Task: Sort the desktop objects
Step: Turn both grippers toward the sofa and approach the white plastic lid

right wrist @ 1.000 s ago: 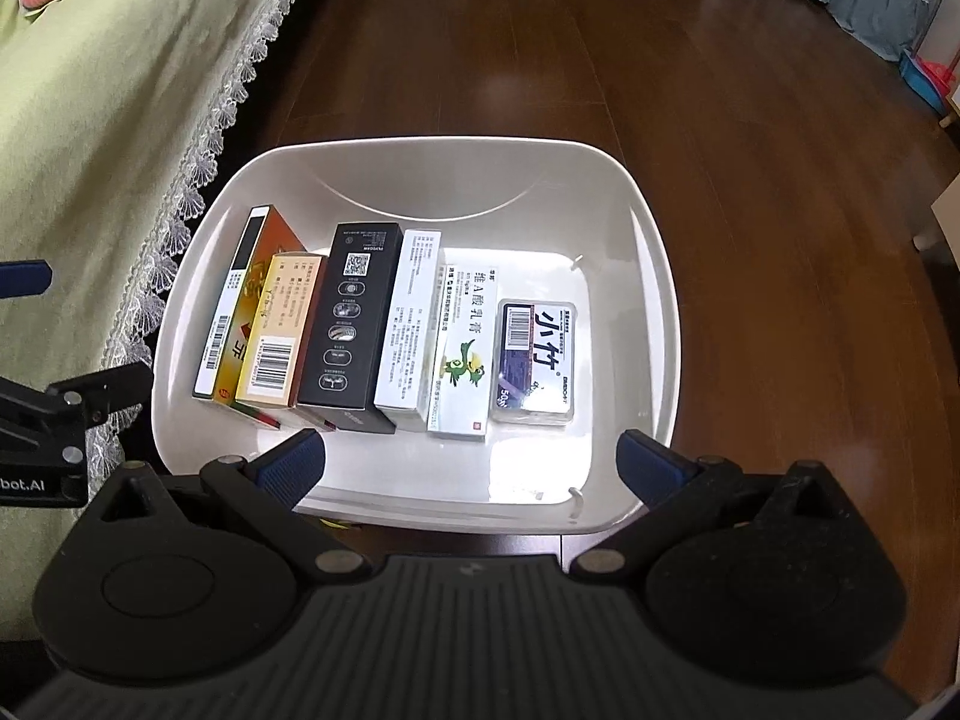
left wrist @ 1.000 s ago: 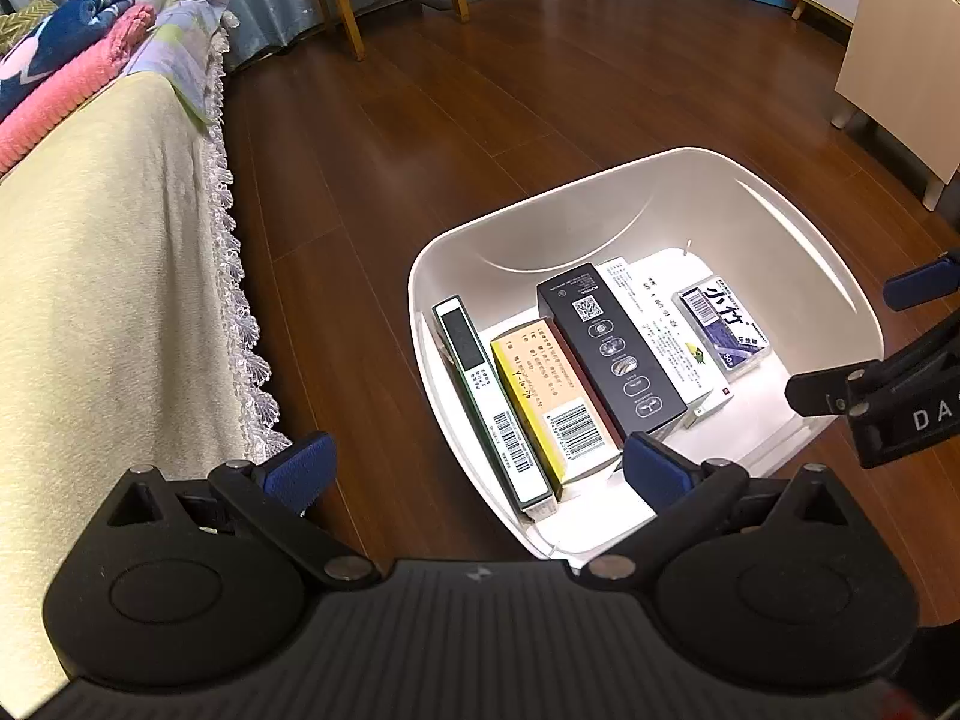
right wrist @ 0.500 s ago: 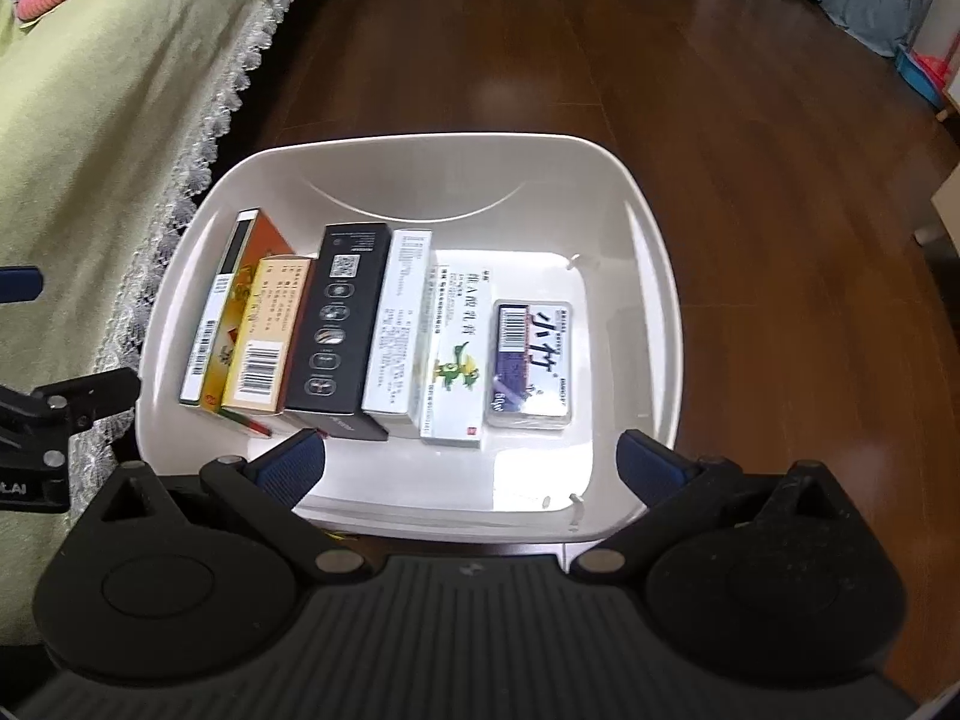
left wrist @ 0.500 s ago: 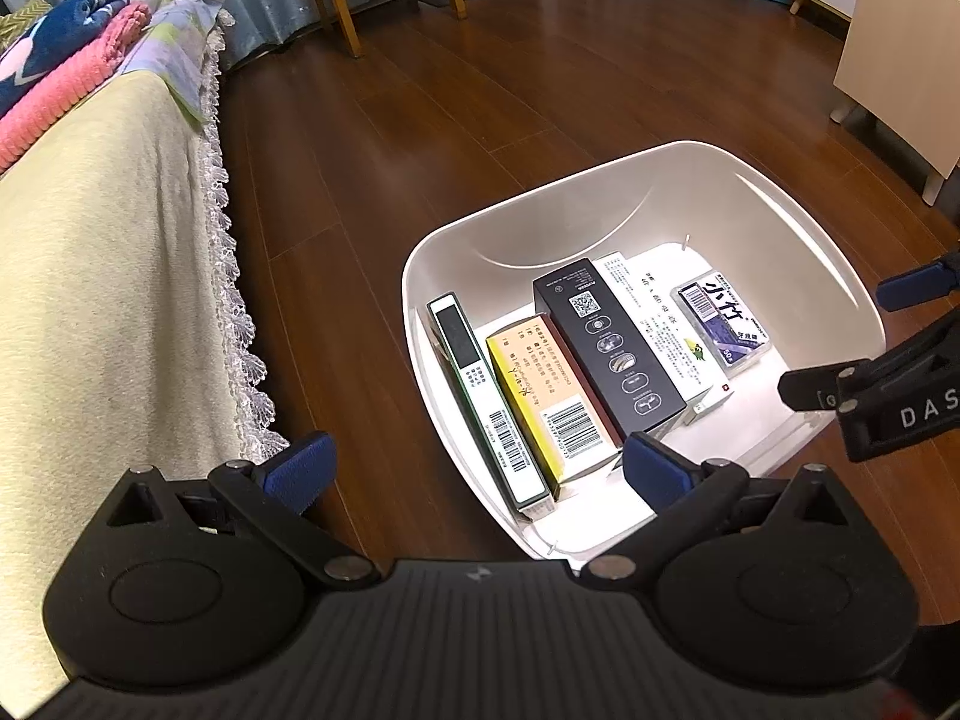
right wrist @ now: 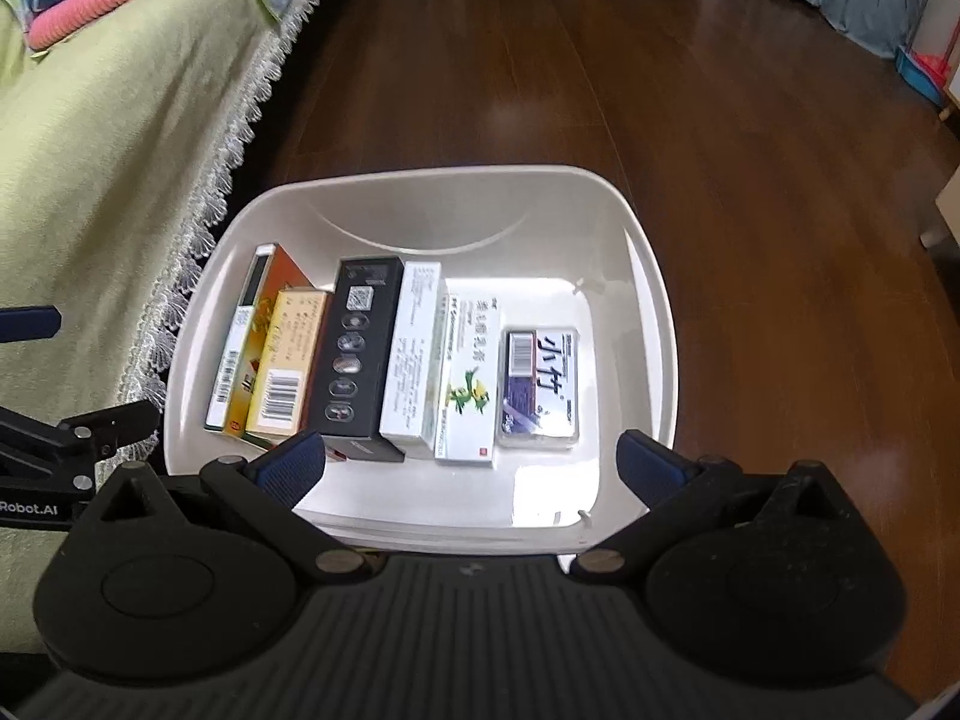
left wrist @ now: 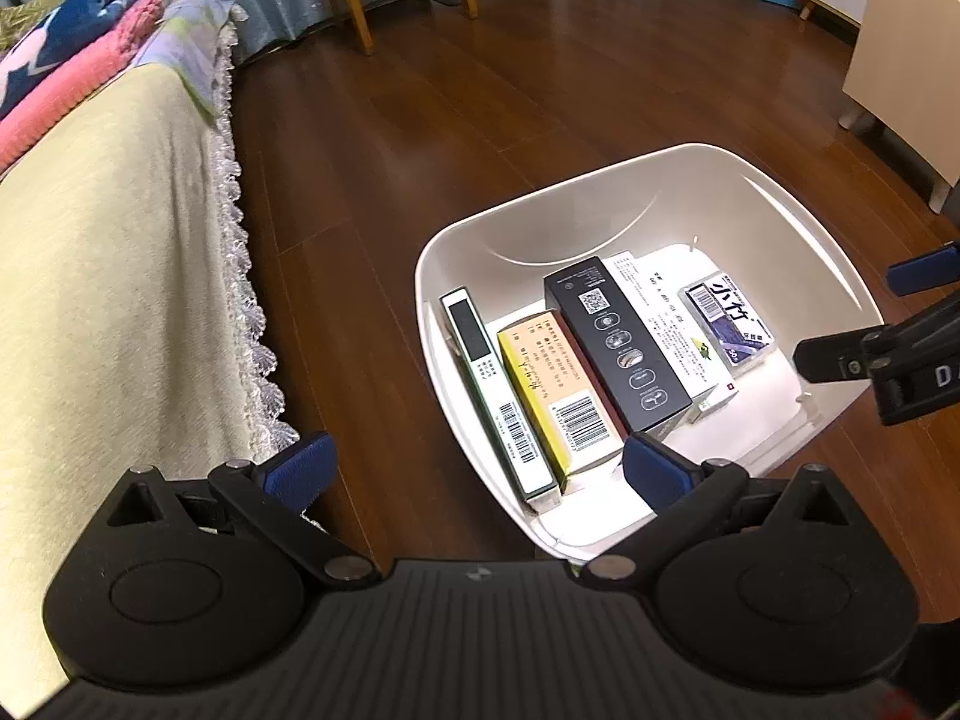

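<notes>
A white plastic bin (left wrist: 774, 192) (right wrist: 648, 276) sits on the wooden floor with several boxes lined up inside. Among them are a green-edged box (left wrist: 495, 390), a yellow box (left wrist: 555, 387) (right wrist: 288, 360), a black box (left wrist: 618, 342) (right wrist: 354, 354), a white box with a green print (right wrist: 471, 372) and a purple-labelled pack (left wrist: 729, 321) (right wrist: 540, 384). My left gripper (left wrist: 477, 471) hovers open over the bin's near left corner, holding nothing. My right gripper (right wrist: 468, 468) hovers open over the bin's near rim, also holding nothing.
A bed with a green cover and lace fringe (left wrist: 108, 300) (right wrist: 120, 138) runs along the left, with folded blankets (left wrist: 78, 66) at its far end. Wooden chair legs (left wrist: 360, 12) stand beyond. A beige board (left wrist: 906, 66) leans at the right. Wooden floor (right wrist: 780, 180) surrounds the bin.
Both grippers have drifted slightly while staying open; the bin and boxes have shifted a little in each view but have not moved on the floor.
</notes>
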